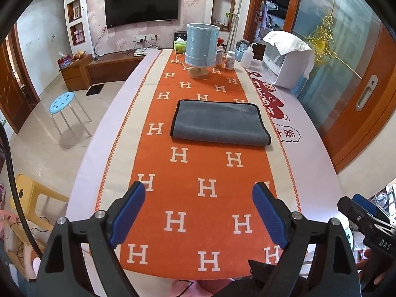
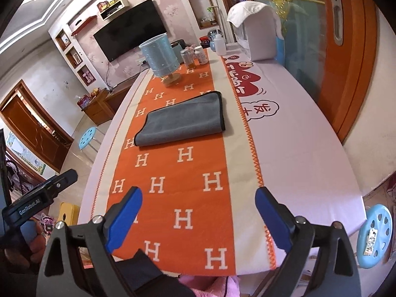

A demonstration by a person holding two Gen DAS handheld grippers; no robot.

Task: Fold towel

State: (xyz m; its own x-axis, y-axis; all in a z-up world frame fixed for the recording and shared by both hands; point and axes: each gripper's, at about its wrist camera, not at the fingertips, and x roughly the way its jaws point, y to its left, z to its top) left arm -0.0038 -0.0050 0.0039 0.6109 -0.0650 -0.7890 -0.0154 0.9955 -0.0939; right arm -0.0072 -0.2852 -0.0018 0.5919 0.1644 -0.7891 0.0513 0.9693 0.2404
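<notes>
A grey towel with black edging lies folded flat on the orange H-patterned runner in the middle of the table; it also shows in the right wrist view. My left gripper is open and empty, held above the near end of the table, well short of the towel. My right gripper is open and empty, also near the table's front edge. The right gripper's body shows at the right edge of the left wrist view, and the left gripper's body shows at the left of the right wrist view.
A blue lamp on a wooden base stands on the runner beyond the towel, with bottles and a tissue box behind it. A white appliance stands at the far right. Blue stools stand beside the table.
</notes>
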